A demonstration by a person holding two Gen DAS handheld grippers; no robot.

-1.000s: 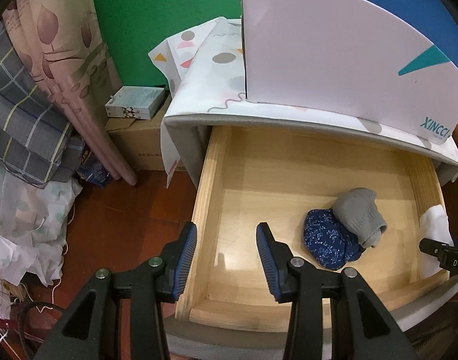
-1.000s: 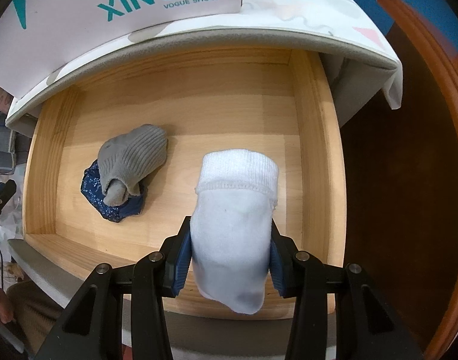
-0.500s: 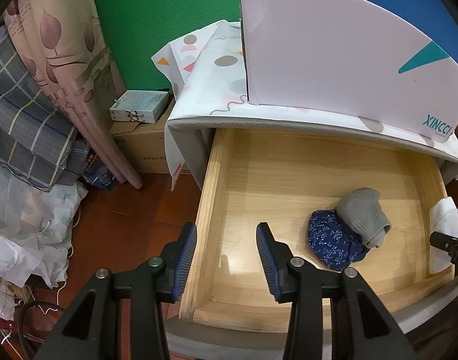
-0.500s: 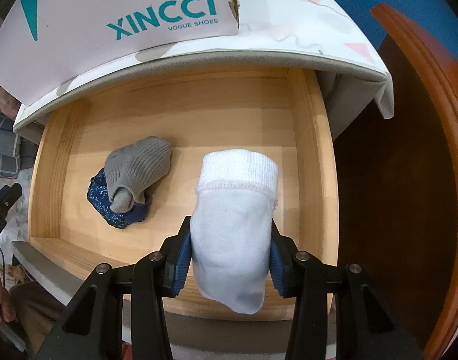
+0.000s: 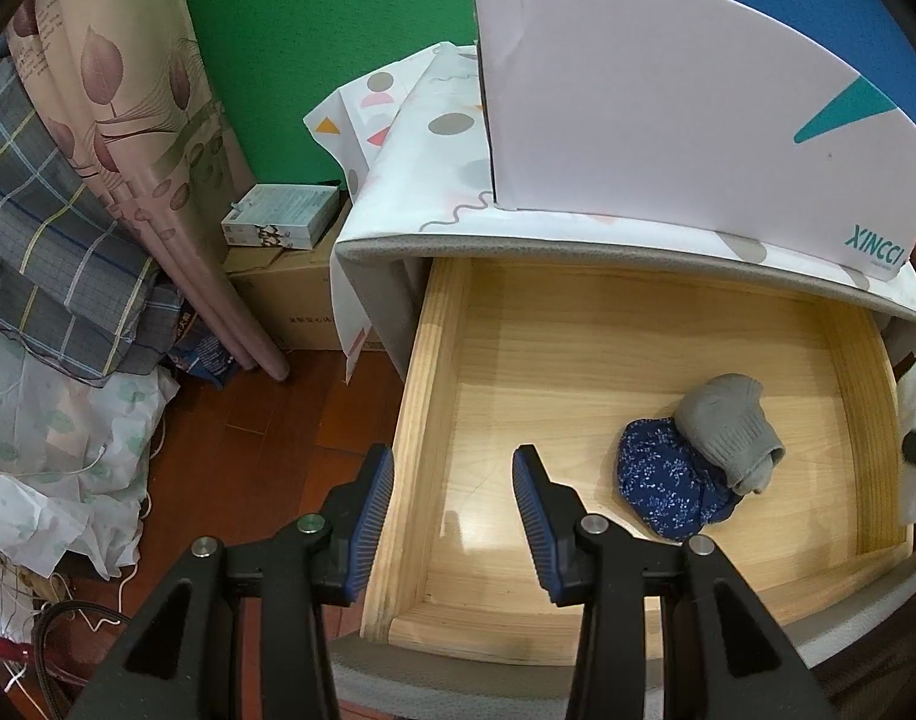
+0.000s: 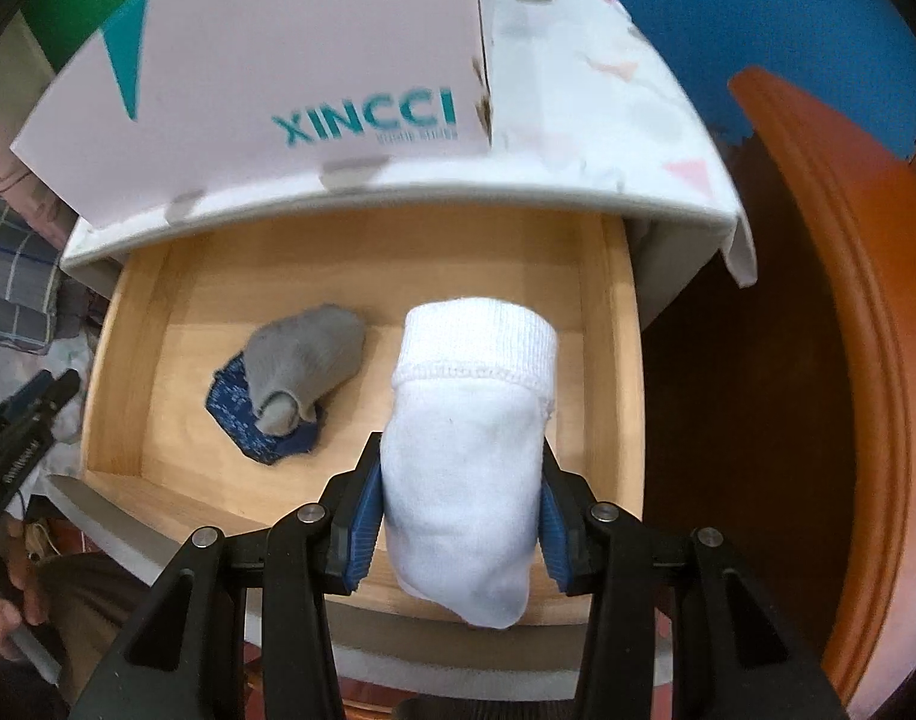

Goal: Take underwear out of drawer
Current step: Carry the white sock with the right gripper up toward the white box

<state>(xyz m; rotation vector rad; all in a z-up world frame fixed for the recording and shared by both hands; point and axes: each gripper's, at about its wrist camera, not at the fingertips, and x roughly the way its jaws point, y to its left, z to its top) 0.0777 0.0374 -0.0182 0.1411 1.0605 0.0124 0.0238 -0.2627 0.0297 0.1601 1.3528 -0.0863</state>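
1. The right claw [image 6: 460, 516] is clenched on a rolled white ribbed cotton sock [image 6: 466, 456], blue pads pressed against both its sides; the bundle's cuff end sticks out beyond the fingertips and it hangs clear above the front right part of the open pale wooden drawer [image 6: 613, 360].
2. Beyond and left of that claw, a rolled grey knitted sock [image 6: 305, 363] lies on the drawer floor, resting partly on top of a folded dark blue floral-print underwear [image 6: 242, 414] (only its near and left edges show).
3. The left claw [image 5: 453, 507] is released and grips nothing, its jaws apart over the drawer's front left corner; the blue piece lies ahead and to its right.
4. Farthest off, a white cardboard shoe box printed XINCCI [image 6: 266, 78] sits on the patterned white cloth [image 6: 577, 96] covering the cabinet top.
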